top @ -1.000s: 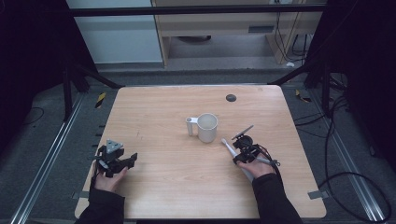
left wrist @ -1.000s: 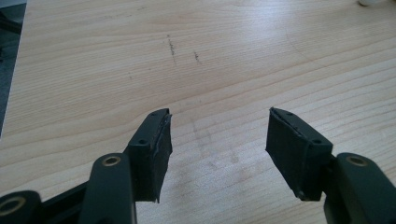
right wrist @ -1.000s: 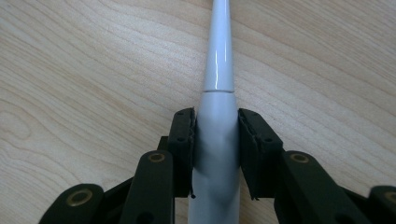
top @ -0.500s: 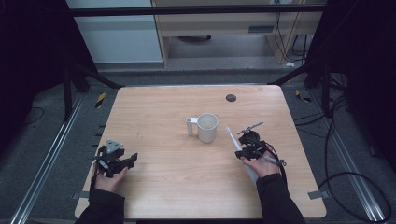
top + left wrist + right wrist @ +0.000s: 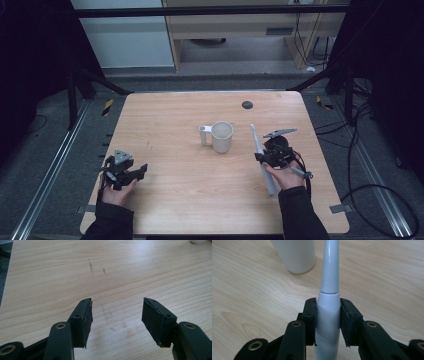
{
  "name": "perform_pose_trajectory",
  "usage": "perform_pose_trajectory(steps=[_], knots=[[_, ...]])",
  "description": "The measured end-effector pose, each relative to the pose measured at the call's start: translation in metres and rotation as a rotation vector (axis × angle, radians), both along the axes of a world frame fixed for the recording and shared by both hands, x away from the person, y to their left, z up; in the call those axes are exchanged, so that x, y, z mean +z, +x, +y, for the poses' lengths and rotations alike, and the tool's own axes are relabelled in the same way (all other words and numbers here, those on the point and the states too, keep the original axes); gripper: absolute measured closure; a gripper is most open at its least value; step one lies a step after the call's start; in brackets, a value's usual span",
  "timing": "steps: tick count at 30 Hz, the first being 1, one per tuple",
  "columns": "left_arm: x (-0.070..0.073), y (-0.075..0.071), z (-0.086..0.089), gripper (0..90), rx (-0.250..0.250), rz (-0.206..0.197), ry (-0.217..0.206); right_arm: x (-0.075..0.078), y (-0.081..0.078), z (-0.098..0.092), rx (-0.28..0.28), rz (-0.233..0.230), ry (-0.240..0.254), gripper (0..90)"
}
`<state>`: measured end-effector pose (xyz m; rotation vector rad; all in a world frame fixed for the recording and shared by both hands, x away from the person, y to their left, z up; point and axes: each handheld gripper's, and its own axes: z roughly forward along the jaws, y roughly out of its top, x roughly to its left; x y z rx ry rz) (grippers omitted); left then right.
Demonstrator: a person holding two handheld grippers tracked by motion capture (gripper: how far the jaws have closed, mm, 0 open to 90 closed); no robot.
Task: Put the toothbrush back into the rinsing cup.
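In the high view, the right gripper is clamped on a white electric toothbrush, gripped partway along its body; the slim neck runs up past the fingers toward the far edge of the table, and the thick handle end trails back beside the person's hand. A white mug stands upright ahead and to the left of those fingers, near but apart from the toothbrush tip. The left gripper rests low at the near left of the table, well apart from the mug, with nothing between its fingers. In the left gripper view, the two pads stand wide apart over bare wood, holding nothing. In the right gripper view, both pads press on the toothbrush's body just below the joint where the neck begins, and the neck points forward past the fingers, with the mug's base ahead and to the left. As a judgement: the pickup looks done and the toothbrush seems clear of the table; what likely remains is bringing it over the mug and setting it inside.
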<state>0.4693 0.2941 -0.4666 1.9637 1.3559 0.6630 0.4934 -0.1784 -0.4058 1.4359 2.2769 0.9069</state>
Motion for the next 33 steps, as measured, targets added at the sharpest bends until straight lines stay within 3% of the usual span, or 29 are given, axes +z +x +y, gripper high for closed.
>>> perform_pose_trajectory(steps=[7, 10, 18, 33], knots=[[0.002, -0.002, 0.001, 41.6, 0.008, -0.025, -0.008, 0.010, -0.004, -0.003, -0.042, -0.113, 0.076, 68.0], [0.003, -0.002, 0.002, 41.8, 0.010, -0.029, -0.010, 0.012, -0.004, -0.005, -0.075, -0.150, 0.130, 68.0], [0.003, -0.002, 0.002, 41.8, 0.009, -0.032, -0.010, 0.022, -0.004, 0.000, -0.094, -0.259, 0.178, 68.0], [0.003, -0.002, 0.001, 42.1, 0.006, -0.034, -0.013, 0.039, -0.002, 0.011, -0.107, -0.383, 0.257, 68.0]])
